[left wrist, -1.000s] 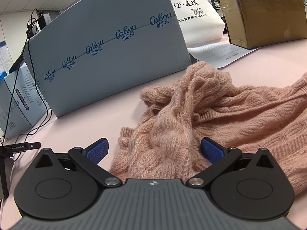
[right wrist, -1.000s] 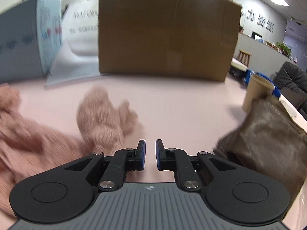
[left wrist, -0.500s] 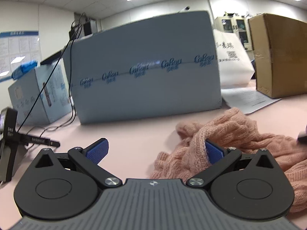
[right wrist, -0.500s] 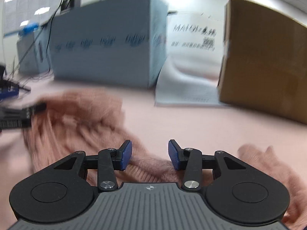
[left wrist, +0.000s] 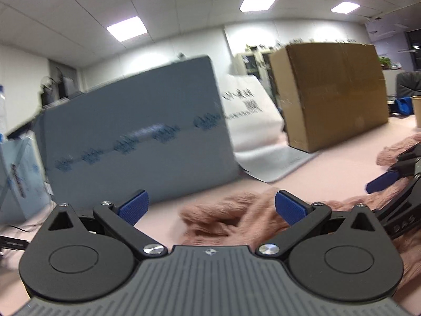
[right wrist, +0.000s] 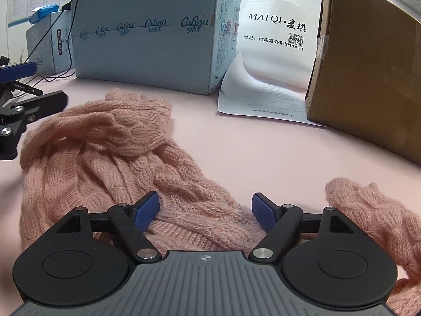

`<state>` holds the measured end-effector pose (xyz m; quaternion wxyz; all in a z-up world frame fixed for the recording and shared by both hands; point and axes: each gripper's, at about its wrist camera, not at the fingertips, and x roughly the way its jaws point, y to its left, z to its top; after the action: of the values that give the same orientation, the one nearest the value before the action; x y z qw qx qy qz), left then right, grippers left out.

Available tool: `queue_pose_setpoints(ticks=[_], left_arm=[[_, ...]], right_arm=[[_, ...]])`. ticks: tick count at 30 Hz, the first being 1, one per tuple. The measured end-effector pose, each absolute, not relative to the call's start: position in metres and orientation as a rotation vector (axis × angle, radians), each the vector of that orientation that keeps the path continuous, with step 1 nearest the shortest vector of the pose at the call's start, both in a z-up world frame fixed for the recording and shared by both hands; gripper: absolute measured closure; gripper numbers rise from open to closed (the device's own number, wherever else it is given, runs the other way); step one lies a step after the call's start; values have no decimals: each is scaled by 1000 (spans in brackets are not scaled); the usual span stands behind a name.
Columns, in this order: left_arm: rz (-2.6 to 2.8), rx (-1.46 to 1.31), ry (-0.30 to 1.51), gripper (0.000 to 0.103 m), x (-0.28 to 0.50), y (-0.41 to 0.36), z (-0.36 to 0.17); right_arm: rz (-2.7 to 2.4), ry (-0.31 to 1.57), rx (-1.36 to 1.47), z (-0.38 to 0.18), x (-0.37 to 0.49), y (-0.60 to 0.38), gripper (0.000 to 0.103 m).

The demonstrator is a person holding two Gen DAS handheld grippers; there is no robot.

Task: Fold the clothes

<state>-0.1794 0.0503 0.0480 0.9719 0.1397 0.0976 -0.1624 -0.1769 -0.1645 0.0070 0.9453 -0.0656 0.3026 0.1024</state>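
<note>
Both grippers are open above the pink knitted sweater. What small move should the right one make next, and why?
Probably lower the right gripper a little and close it on the pink cable-knit sweater. Its jaws stand wide open with a ridge of knit between them, and nothing is held yet. The sweater lies crumpled on the pink table, so it likely must be lifted and spread before folding.

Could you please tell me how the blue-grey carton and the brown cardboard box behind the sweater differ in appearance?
The blue-grey carton carries a row of printed logos along its front; the brown cardboard box is plain, with only a strip of tape at its edge. The carton stands left of the white bag, the brown box right of it. Both rest on the pink table behind the sweater.
</note>
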Motion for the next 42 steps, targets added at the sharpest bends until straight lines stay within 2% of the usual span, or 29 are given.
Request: queue_pose_setpoints(ticks=[3, 5, 6, 7, 8, 9, 10, 13, 22, 33, 36, 37, 38, 40, 42], left_arm=[[-366, 361, 269, 0, -160, 27, 48], [-419, 371, 339, 4, -150, 14, 47], [-440, 353, 382, 13, -145, 9, 46], [-438, 332, 416, 28, -143, 7, 45], [-423, 300, 470, 54, -135, 3, 44], [-396, 283, 507, 68, -130, 2, 43], [-368, 280, 528, 88, -127, 1, 42], [-287, 246, 551, 93, -126, 9, 41], [-104, 239, 385, 93, -191, 83, 83], [67, 199, 600, 93, -264, 171, 64], [32, 174, 659, 82, -282, 183, 56], [5, 185, 665, 66, -288, 183, 56], [-9, 197, 655, 46, -293, 182, 58], [1, 217, 587, 26, -300, 180, 69], [-22, 220, 522, 24, -306, 178, 88]], right_arm=[[207, 619, -127, 7, -177, -166, 24], [209, 625, -114, 6, -176, -168, 22], [211, 631, -102, 6, -175, -170, 21], [214, 636, -89, 6, -175, -172, 20], [220, 644, -69, 6, -174, -175, 20], [225, 649, -53, 5, -173, -177, 19], [227, 650, -48, 5, -173, -178, 19], [226, 649, -53, 5, -173, -178, 19], [223, 648, -53, 5, -175, -178, 18], [213, 646, -55, 4, -177, -177, 17], [213, 648, -51, 4, -176, -177, 16], [213, 649, -50, 4, -175, -178, 15], [214, 650, -48, 4, -175, -179, 15], [213, 650, -48, 4, -174, -179, 14], [212, 650, -48, 4, -174, -180, 14]])
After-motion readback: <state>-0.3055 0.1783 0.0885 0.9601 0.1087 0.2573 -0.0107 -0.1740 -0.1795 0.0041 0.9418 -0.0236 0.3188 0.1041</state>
